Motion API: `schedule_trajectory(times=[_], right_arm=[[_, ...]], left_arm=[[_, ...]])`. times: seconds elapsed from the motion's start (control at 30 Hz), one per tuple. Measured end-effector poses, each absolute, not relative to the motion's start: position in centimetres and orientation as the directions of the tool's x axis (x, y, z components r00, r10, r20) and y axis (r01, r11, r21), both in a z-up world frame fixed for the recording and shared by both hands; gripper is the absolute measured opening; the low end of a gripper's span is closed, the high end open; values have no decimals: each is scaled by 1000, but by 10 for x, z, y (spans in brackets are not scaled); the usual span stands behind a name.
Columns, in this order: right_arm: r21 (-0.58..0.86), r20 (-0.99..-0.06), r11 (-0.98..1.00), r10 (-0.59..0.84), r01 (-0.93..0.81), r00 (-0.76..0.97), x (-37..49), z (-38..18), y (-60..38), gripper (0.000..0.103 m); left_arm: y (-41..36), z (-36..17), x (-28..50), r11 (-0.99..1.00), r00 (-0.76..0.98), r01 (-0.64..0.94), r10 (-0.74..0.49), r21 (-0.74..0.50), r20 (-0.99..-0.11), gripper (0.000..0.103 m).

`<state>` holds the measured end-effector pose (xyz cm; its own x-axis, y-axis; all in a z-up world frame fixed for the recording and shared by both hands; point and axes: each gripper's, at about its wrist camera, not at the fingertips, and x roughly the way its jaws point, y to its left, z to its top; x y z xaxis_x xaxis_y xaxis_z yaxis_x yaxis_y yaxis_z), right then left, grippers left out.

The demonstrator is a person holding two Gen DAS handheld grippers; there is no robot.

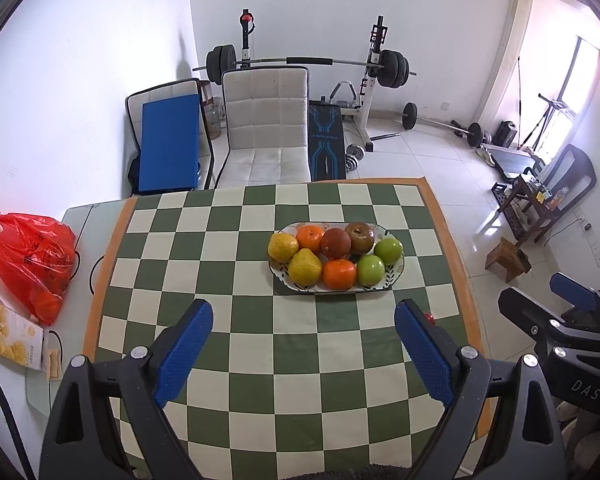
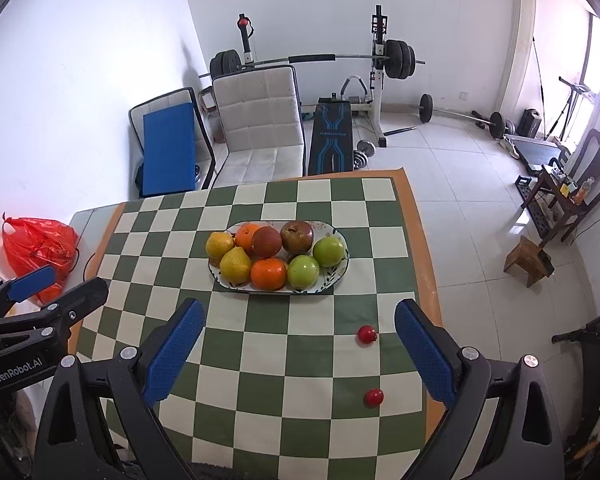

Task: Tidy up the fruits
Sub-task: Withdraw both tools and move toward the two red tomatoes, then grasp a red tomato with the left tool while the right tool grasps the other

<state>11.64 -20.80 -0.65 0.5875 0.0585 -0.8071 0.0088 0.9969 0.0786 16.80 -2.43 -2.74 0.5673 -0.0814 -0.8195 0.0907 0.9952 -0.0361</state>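
With both my left gripper point(image 1: 304, 354) and right gripper point(image 2: 300, 350) spread wide and empty, the plate point(image 2: 338, 276) sits mid-table, and I fear the near-right red fruits point(image 2: 367, 335) rolling off when nudged.

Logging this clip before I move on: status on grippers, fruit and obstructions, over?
Left gripper open, empty. Right gripper open, empty. Plate full of fruit; two small red fruits loose on checkered cloth. Path unobstructed.
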Motion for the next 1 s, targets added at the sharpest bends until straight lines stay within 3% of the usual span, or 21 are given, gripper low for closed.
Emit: schedule_trajectory(times=[0.6,0.7,0.87,1.0], right_arm=[[124,-787,992,91,11,610,100,11,-218,98],[146,-786,989,107,14,609,105,7,-221,98],[216,-803,975,143,59,579,121,-18,-243,100],[233,-850,961,129,146,510,140,-68,-278,100]], left_arm=[[-28,-23,157,996,579,82,-78,-37,-811,93],[-30,-30,161,996,560,81,-73,-33,-825,102],[-40,-60,187,998,520,41,21,49,-854,103],[-54,-103,213,994,436,50,68,100,-897,103]])
